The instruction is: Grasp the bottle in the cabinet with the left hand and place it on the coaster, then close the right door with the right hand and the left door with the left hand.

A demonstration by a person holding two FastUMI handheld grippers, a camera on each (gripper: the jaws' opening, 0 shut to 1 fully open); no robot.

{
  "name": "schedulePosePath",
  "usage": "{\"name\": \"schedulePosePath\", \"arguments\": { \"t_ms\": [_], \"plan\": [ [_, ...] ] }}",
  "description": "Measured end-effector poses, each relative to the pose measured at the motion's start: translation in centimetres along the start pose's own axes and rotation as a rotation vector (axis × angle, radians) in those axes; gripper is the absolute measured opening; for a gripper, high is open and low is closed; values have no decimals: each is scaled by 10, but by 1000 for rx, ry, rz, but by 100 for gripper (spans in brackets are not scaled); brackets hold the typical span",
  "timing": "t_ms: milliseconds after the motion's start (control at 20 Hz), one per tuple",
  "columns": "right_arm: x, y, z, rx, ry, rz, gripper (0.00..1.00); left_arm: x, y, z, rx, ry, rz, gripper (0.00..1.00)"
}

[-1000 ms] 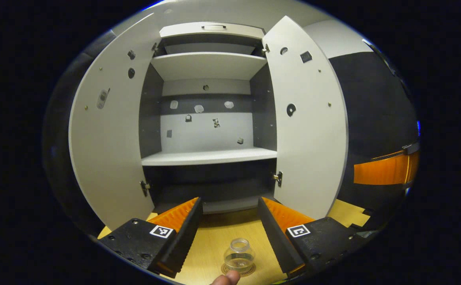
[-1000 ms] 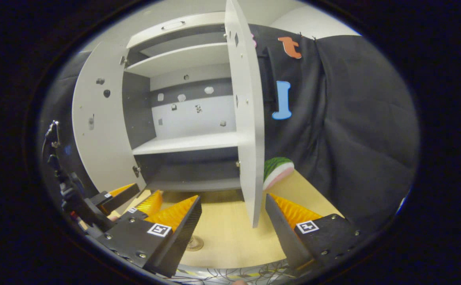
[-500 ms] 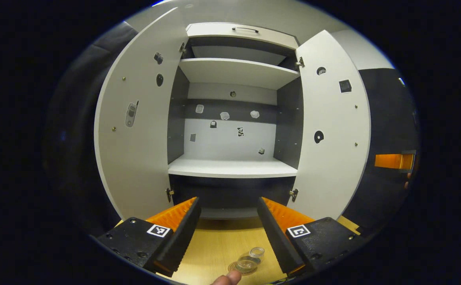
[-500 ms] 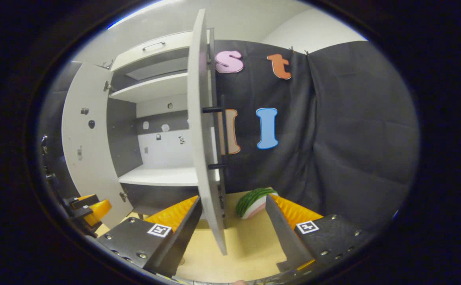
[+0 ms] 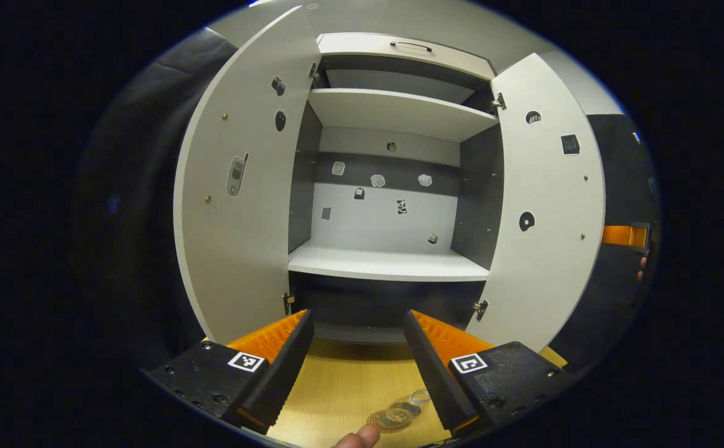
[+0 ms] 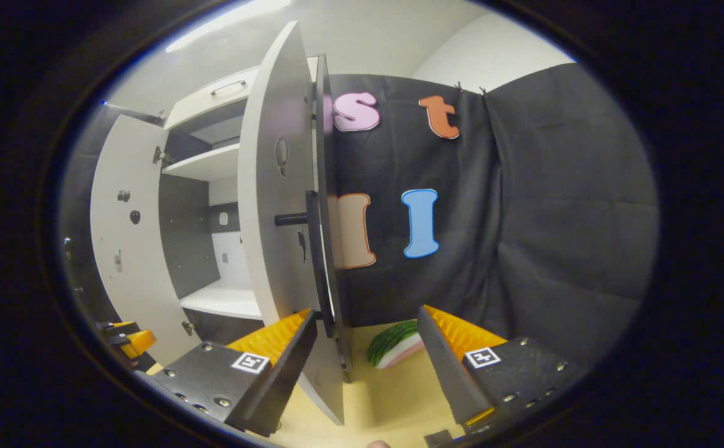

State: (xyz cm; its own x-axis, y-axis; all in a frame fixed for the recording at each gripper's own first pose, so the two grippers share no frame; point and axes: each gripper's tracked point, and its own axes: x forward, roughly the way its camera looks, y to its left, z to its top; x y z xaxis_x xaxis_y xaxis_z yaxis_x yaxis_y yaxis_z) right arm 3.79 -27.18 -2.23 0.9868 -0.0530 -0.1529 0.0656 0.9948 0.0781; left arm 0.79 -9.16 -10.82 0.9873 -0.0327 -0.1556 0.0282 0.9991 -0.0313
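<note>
1. The step now, I think, is to shut the right door (image 6: 275,205). The right gripper (image 6: 365,348) is wide open and holds nothing. The door's front edge sits between its two fingers, near the bottom.
2. To do it well, push the flat outside of the door with one finger. Push slow and straight until the door meets the cabinet (image 5: 393,261). Do not squeeze the door.
3. Watch the dark handle (image 6: 315,249) on the outside of the door. It sticks out, so a finger could catch on it.
4. The left gripper (image 5: 359,361) is wide open too and holds nothing. It can wait, away from the doors. The left door (image 5: 237,205) comes after.
5. The bottle (image 5: 402,410) is clear and small. It is on the round coaster (image 5: 377,424) on the wooden table (image 5: 343,386), low between the left gripper's fingers. I cannot tell if it stands or tips.
6. The cabinet shelves look bare. Only small stickers are on the back wall.
7. A toy watermelon slice (image 6: 393,342) lies on the table past the right door.
</note>
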Motion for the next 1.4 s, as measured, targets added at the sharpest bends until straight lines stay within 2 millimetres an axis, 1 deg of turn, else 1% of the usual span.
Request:
{"name": "schedulePosePath", "arguments": {
  "t_ms": [50,100,150,250,300,450,800,1050,1250,1400],
  "plan": [
    [2,3,-2,-10,5,9,99,0,2,-1,-2,1,6,93],
    [4,2,-2,-26,5,1,94,0,4,-2,-2,6,11,93],
    [5,0,-3,-35,2,-5,99,-1,7,-4,-1,10,15,93],
    [6,3,-4,-15,6,3,100,-1,11,-6,0,15,22,93],
    [6,4,-5,-2,7,4,98,-2,13,-9,2,24,19,93],
    [5,12,-4,-15,-8,9,98,-3,19,-17,-4,48,28,93],
    [9,45,-9,25,5,98,98,-11,30,-18,-14,48,47,93],
    [13,69,-11,22,3,151,98,-18,38,-22,-23,60,57,93],
    [17,89,-13,40,5,196,98,-23,47,-16,-10,42,75,94],
    [21,103,-16,88,11,223,98,-28,56,-16,-2,39,87,93]
  ]
}}
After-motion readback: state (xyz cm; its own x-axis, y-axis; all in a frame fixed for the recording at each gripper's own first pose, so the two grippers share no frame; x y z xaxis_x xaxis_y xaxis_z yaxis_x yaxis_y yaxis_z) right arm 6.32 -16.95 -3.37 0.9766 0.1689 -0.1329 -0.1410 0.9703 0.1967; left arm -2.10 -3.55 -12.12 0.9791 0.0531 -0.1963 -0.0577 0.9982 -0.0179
